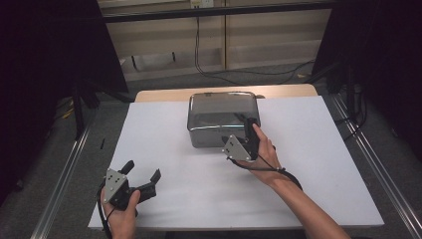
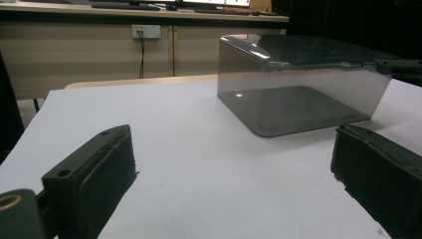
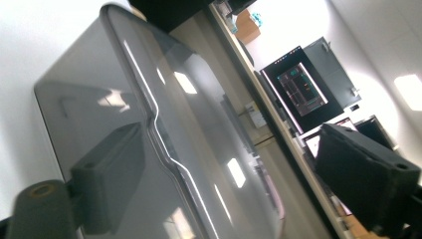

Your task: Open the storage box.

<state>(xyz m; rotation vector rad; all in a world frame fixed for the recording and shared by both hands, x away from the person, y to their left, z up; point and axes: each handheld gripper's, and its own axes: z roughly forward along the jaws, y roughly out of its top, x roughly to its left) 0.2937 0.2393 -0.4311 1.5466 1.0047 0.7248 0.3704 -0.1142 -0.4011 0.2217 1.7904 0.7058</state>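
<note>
A smoky see-through plastic box [image 1: 221, 117] with rounded corners stands upside-down-looking on the white table top [image 1: 169, 144], towards the back middle. My right gripper [image 1: 250, 127] is at its near right corner, tilted, with the jaws apart and astride the box's wall. In the right gripper view the box's edge [image 3: 154, 124] runs between the jaws of the right gripper [image 3: 229, 144]; one jaw shows through the tinted plastic, and the pads do not press. My left gripper [image 1: 143, 171] rests open near the table's front left. The box [image 2: 298, 84] lies well beyond the left gripper [image 2: 234, 149].
A strip of wooden table [image 1: 159, 93] shows behind the white sheet. Cables [image 1: 214, 69] trail on the floor at the back. Metal rails [image 1: 64, 169] run along both sides of the table, with dark curtains beyond. A lit monitor [image 3: 298, 87] stands in the room's background.
</note>
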